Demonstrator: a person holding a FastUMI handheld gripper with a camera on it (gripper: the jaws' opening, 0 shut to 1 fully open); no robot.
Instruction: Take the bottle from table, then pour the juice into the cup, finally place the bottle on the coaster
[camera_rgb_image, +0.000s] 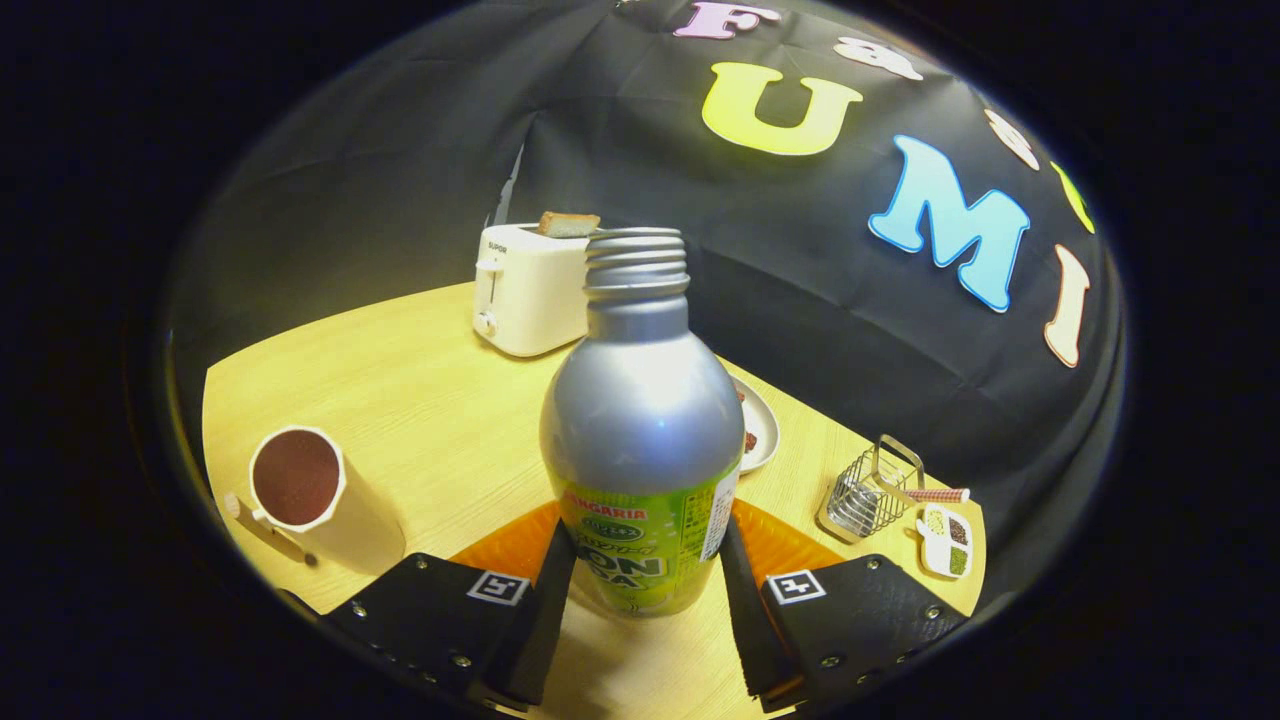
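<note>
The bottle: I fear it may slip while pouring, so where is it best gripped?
Grip the bottle on its straight labelled lower body, coming level from the front as the gripper fingers now flank it; the rounded shoulder above would probably slip.

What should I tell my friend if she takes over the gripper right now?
Gripper: jaws close against both sides of the bottle at its label; whether they press on it I cannot tell.
Bottle: upright, cap off, between the fingers, over or on the orange coaster; contact with it is hidden.
Cup: on the table beside the coaster, holding dark liquid.
Beyond: toaster with bread, a plate, a wire rack.
Done, apparently: the pour, since the cup looks filled.
Left: make sure the bottle sits on the coaster, then open the jaws and back away.
</note>
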